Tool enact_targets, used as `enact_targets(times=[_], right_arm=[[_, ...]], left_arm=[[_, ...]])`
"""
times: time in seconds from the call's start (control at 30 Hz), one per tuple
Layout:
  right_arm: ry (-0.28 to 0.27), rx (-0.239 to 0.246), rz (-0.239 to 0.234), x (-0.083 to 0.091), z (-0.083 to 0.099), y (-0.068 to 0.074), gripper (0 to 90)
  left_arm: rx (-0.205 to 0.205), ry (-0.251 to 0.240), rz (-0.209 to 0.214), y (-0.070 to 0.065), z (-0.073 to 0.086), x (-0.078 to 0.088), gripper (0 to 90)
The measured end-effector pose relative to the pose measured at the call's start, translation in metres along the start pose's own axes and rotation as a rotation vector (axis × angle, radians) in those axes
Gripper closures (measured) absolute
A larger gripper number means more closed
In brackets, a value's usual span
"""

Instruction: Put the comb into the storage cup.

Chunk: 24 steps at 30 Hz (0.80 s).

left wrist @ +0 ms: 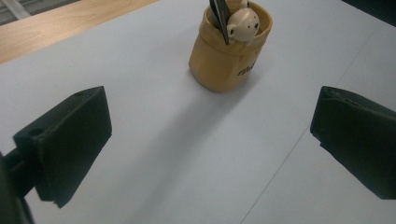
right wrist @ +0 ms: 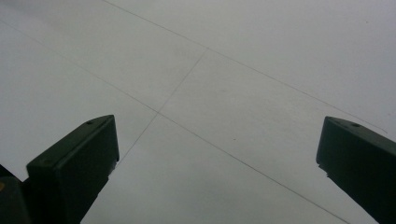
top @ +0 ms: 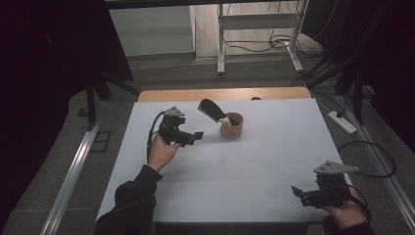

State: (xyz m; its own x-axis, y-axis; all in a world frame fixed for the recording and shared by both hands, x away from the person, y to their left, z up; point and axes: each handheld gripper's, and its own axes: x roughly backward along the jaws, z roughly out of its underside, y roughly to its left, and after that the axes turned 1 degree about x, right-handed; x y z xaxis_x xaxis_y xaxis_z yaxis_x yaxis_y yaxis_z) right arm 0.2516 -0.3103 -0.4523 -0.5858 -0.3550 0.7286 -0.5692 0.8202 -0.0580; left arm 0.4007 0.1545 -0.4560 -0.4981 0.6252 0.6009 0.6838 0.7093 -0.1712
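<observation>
On the white tabletop (top: 244,166), the left gripper (top: 195,135) is hovering near a tan cup (top: 231,126), fingers apart, while the right gripper (top: 299,193) is waiting near right, fingers apart.

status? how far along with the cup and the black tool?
Looks done: the black tool stands in the tan cup, leaning out over its rim beside a small figure.
In hand: nothing; the left gripper is open beside the cup, empty.
Left: unclear; the right gripper is open near the table's front edge.
</observation>
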Motion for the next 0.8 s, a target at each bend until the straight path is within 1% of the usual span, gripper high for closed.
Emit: enact_targets(times=[0.37,0.8], right_arm=[[-0.001,0.002,-0.002,0.0,0.0,0.0,0.0],[-0.001,0.005,-0.003,0.0,0.0,0.001,0.0]], left_arm=[[-0.002,0.011,0.004,-0.005,0.009,0.007,0.0],[-0.002,0.017,-0.005,-0.01,0.017,0.015,0.0]])
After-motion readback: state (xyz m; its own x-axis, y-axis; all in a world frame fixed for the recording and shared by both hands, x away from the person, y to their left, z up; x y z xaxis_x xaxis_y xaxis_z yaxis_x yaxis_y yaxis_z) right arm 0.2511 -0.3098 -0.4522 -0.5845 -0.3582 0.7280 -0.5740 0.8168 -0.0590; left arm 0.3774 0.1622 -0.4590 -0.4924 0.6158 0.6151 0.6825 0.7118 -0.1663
